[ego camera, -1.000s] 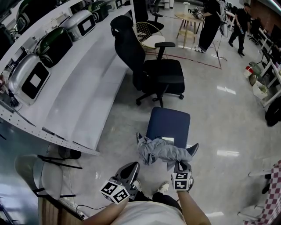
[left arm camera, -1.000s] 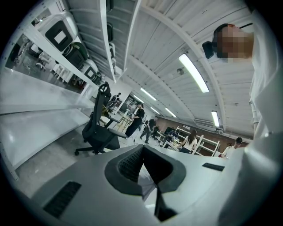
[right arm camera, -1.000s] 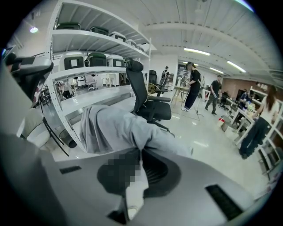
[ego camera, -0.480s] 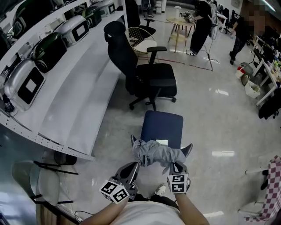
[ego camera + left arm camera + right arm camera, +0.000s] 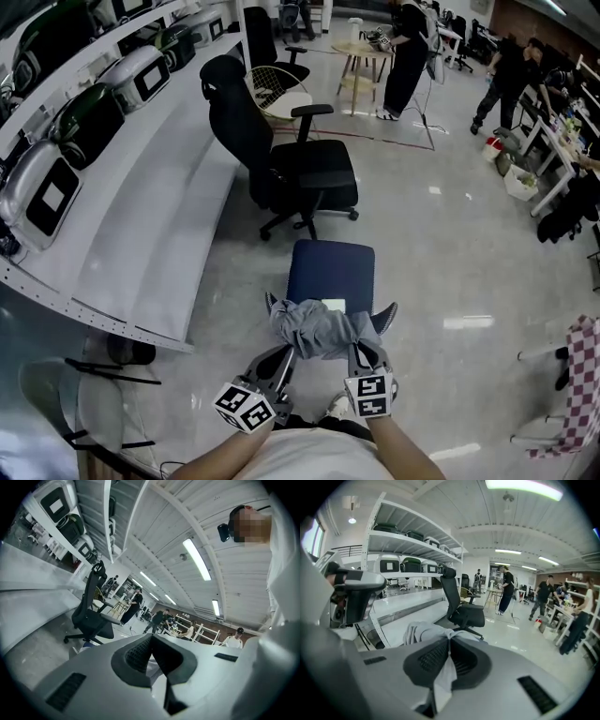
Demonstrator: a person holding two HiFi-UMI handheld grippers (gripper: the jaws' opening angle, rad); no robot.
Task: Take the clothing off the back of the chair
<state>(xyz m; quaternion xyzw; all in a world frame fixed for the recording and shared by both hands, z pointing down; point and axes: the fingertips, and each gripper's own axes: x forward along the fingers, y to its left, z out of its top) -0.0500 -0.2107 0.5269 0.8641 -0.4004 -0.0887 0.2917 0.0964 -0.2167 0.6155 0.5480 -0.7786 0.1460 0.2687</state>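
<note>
Head view, right tongs (image 5: 363, 353) pinching grey clothing (image 5: 317, 330) on blue chair (image 5: 330, 272), left tongs (image 5: 284, 360) pressed together.

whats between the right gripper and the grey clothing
Nothing: the right gripper is shut on a fold of the grey clothing, with cloth pinched between its jaws. The right gripper view shows it best.

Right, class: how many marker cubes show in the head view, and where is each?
2. One cube sits on the left gripper, low and left of centre. The other sits on the right gripper, low centre, just below the clothing. None seems hidden.
</note>
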